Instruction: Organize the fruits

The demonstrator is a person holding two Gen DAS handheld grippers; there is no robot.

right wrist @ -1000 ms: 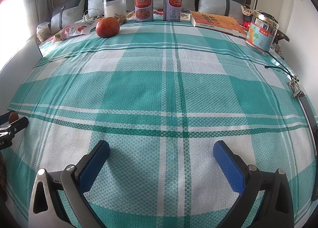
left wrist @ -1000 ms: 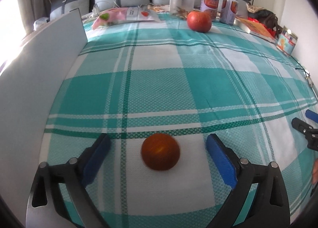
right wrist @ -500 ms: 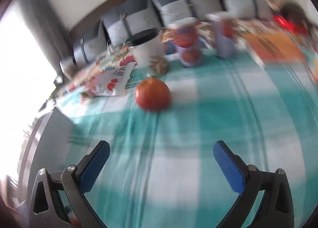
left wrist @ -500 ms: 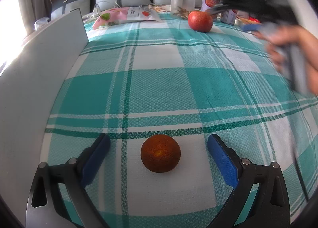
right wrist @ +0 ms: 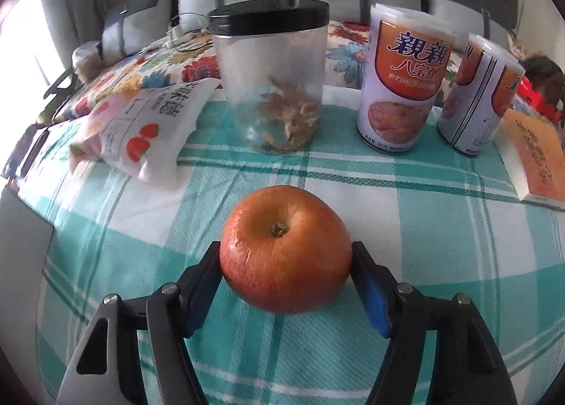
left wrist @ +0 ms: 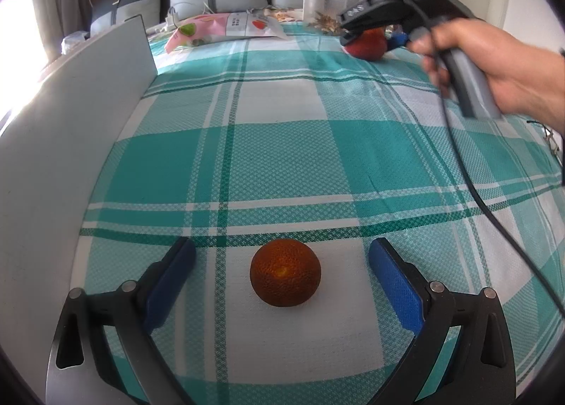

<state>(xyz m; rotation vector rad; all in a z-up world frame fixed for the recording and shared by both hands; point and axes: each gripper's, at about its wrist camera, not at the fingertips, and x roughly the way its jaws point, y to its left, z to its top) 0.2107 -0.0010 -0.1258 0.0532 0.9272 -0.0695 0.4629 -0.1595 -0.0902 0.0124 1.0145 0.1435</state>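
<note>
Between the right gripper's (right wrist: 285,263) 2 blue pads sits the apple (right wrist: 284,249), stem up on the checked bedspread (right wrist: 441,228); the jaws have just been closing and now touch both its flanks. Nearer the foot, the orange (left wrist: 285,272) lies centred between the left gripper's (left wrist: 281,276) wide-open jaws, untouched.

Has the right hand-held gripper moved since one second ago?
Yes. The right hand-held gripper went far toward the lidded jar, its jaws closing around the apple.
</note>
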